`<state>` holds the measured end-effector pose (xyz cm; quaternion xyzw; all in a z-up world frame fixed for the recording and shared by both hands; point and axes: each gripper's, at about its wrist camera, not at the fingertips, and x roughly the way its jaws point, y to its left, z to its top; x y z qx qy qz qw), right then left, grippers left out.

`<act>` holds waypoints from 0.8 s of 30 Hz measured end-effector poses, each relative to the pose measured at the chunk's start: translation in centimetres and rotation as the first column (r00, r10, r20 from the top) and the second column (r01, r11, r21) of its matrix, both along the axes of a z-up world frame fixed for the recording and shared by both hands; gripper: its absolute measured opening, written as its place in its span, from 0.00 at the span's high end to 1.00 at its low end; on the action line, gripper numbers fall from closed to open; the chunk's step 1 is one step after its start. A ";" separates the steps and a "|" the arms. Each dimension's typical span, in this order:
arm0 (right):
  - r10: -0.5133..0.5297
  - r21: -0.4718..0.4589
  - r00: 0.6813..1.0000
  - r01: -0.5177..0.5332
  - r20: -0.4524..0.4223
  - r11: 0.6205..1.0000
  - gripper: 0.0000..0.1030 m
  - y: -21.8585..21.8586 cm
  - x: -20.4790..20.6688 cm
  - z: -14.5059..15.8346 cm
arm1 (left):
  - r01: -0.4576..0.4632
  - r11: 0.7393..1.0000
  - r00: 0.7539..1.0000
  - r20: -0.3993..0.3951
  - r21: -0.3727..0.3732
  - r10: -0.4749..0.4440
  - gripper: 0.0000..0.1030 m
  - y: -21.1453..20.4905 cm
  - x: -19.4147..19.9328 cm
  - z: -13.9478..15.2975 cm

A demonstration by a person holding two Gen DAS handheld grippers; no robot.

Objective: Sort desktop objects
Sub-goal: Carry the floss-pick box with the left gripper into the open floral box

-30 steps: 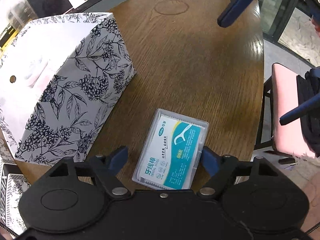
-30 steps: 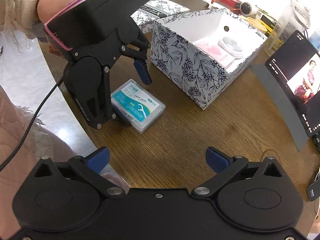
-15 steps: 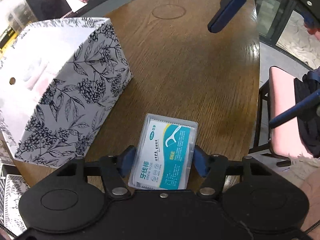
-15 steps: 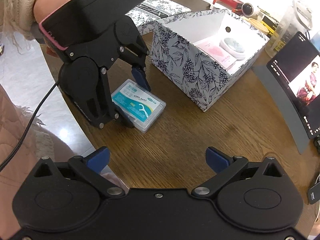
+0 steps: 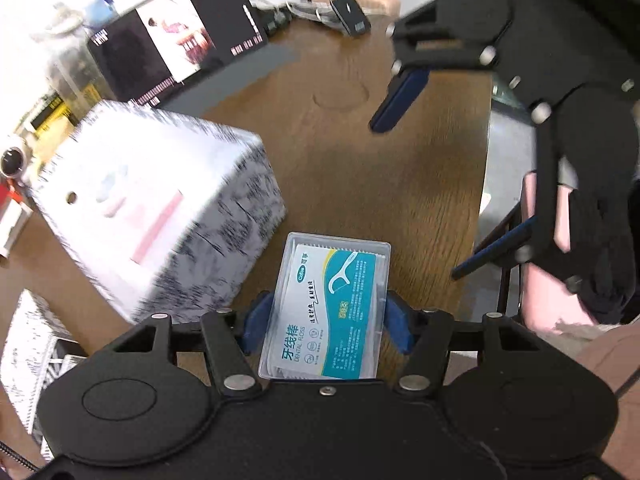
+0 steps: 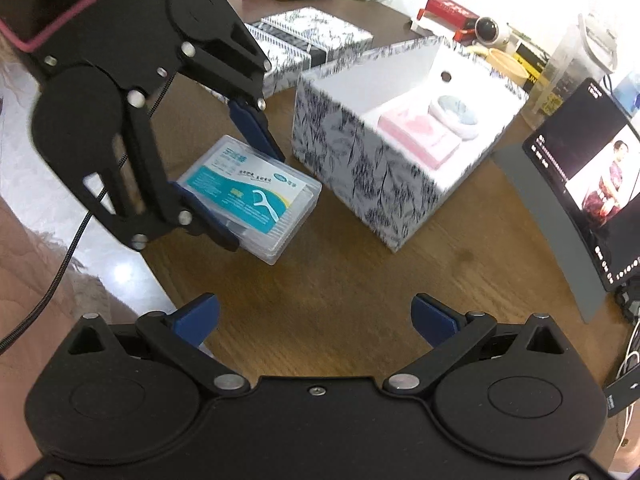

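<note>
On table (image 6: 360, 280): wooden top, brown, bare between the grippers
Floss box (image 5: 328, 304): clear plastic case with a teal and white label showing a floss pick; held in the left gripper, its far end towards the box, just beside the patterned wall; in the right wrist view (image 6: 250, 196) it appears raised off the wood, tilted, though the gap under it is hard to judge
Left gripper (image 5: 325, 322): closed onto the floss box, one blue pad pressed on each long side; seen from the right wrist view (image 6: 244, 184) with its black linkage above and left of the case
Right gripper (image 6: 314, 318): spread wide, nothing between its blue pads, hanging over bare wood near the table edge; in the left wrist view (image 5: 456, 172) it sits at upper right, apart from the floss box
Box (image 6: 360, 152): white, open-topped, dark leaf print on the outer walls, a round hole in one inner wall; stands on the table right of the floss box; blurred in the left wrist view (image 5: 168, 216)
Box contents: pink flat item (image 6: 424, 136) and a pale round item (image 6: 456, 114) touching it, both on the floor of the box
Tablet (image 6: 592, 176): screen lit, propped at the right edge
Lid (image 6: 308, 46): same leaf print, lying behind the box
</note>
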<state>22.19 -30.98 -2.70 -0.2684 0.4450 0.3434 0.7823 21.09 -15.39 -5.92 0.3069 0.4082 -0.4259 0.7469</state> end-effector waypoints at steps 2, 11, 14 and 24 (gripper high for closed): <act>-0.003 0.007 1.000 0.003 0.008 1.000 0.00 0.3 0.4 0.7 | 0.001 1.000 1.000 0.010 -0.014 -0.001 0.43 0.3 0.0 1.6; -0.036 0.092 0.999 0.035 0.007 0.995 0.00 1.0 2.7 4.1 | 0.005 0.999 0.997 0.075 -0.054 -0.001 0.43 0.6 2.7 8.2; -0.047 0.115 0.999 0.046 0.009 0.992 0.00 1.0 3.4 5.0 | 0.003 0.999 0.996 0.091 -0.039 0.001 0.43 0.1 3.9 9.0; -0.127 0.173 0.992 0.129 -0.024 0.976 0.00 0.8 6.4 5.1 | 0.086 0.995 0.988 0.127 0.047 -0.091 0.43 -2.3 8.8 7.4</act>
